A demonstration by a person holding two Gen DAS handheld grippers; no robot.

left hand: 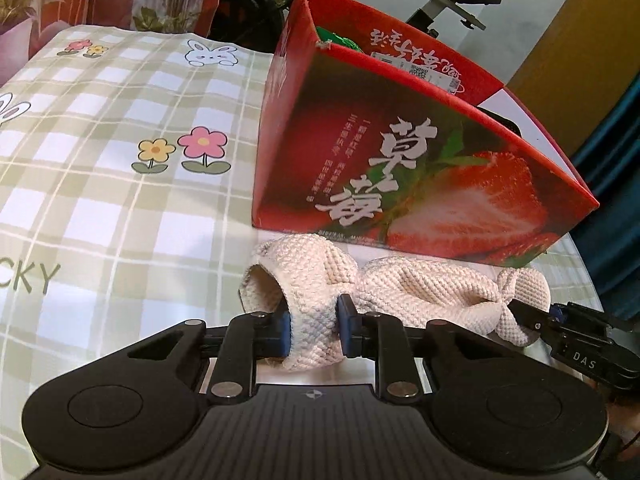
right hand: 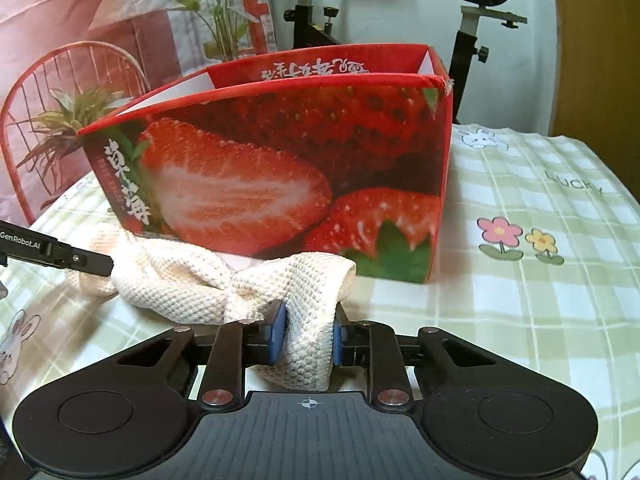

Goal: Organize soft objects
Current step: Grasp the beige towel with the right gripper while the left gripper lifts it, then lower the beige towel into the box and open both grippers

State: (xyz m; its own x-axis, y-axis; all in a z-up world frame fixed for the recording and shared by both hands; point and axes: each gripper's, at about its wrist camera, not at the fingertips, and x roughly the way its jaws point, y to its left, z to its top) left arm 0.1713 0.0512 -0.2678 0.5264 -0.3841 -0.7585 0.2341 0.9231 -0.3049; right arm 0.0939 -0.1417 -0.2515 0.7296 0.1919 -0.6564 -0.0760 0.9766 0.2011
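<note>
A cream knitted cloth (left hand: pixel 400 288) lies bunched in front of a red strawberry box (left hand: pixel 400 168). My left gripper (left hand: pixel 314 330) is shut on the cloth's left end. My right gripper (right hand: pixel 308 338) is shut on its other end, and shows in the left wrist view (left hand: pixel 532 320) at the right. In the right wrist view the cloth (right hand: pixel 180 280) stretches left to the left gripper's finger (right hand: pixel 72 258). The box (right hand: pixel 280 168) stands just behind, open at the top, with something green (left hand: pixel 336 38) inside.
A checked tablecloth (left hand: pixel 100 140) with flowers and rabbits covers the table. An exercise bike (right hand: pixel 472 20) stands behind the box. A red wire chair (right hand: pixel 48 80) and plants sit at the back left in the right wrist view.
</note>
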